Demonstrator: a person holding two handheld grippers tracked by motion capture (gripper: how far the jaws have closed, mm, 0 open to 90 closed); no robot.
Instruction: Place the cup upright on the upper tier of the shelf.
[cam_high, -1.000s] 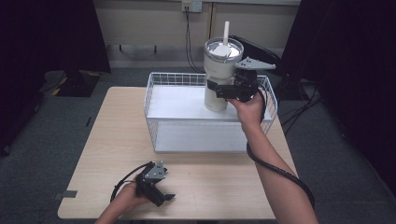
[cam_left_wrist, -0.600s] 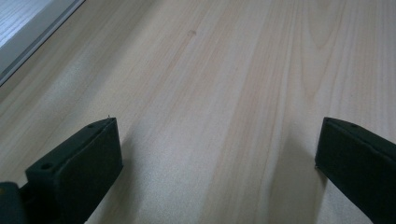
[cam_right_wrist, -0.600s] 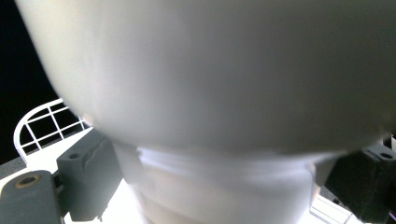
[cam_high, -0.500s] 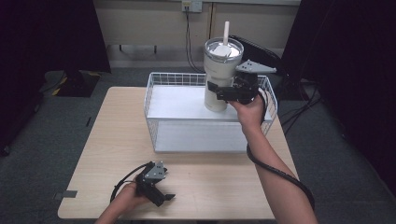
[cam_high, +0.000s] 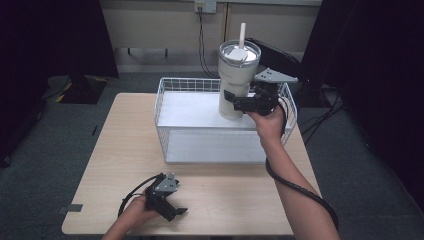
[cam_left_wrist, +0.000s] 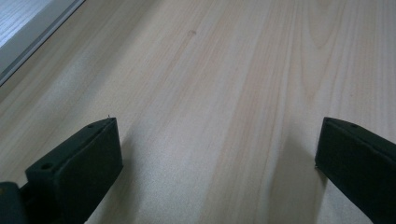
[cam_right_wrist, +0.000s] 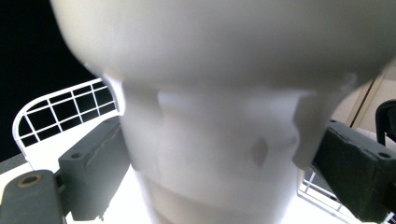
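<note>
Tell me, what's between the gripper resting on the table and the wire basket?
Just bare tabletop lies between the left gripper and the wire basket, as the high view shows.

On view are one wooden table (cam_high: 220, 205), one white wire basket (cam_high: 172, 107), one cream tumbler (cam_high: 235, 75) with one straw (cam_high: 242, 36), two black grippers, left (cam_high: 170, 202) and right (cam_high: 239, 102), and one wall outlet (cam_high: 205, 6).

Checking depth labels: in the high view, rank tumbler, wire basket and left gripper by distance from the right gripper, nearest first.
1. Tumbler: between the jaws of the right gripper, upright over the basket's right end.
2. Wire basket: just below and left of it, at the table's far side.
3. Left gripper: at the table's near edge, front left.
</note>
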